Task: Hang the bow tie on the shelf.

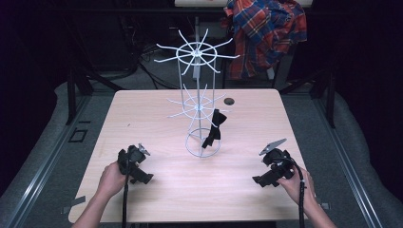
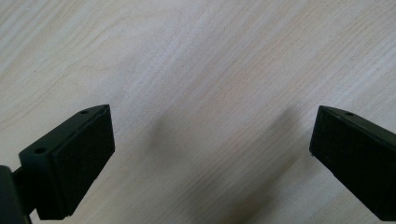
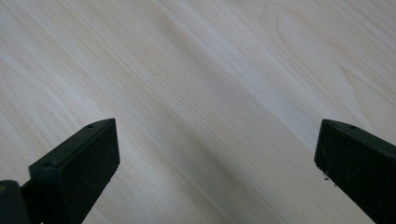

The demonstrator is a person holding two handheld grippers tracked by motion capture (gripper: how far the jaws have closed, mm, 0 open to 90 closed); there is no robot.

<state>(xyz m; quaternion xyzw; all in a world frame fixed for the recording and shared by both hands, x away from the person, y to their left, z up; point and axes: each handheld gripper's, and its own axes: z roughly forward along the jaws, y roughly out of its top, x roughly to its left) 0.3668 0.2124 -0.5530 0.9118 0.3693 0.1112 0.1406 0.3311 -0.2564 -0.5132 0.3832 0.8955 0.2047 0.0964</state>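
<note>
A white wire display rack [image 1: 198, 102] with two tiers of spoke hooks stands mid-table. A black bow tie [image 1: 213, 129] hangs from a lower hook on its right side. My left gripper [image 1: 134, 165] rests low over the table at the front left, held by a hand. Its jaws stand wide open over bare wood, one pad [image 2: 84, 158] at the left edge of the left gripper view. My right gripper [image 1: 274, 167] sits at the front right, also open and empty, with one pad [image 3: 88, 161] over plain wood.
The light wooden table [image 1: 157, 190] has a dark round hole [image 1: 229, 101] near its back edge. A plaid shirt [image 1: 266, 31] hangs behind the table. Grey padding and black frame rails surround the table.
</note>
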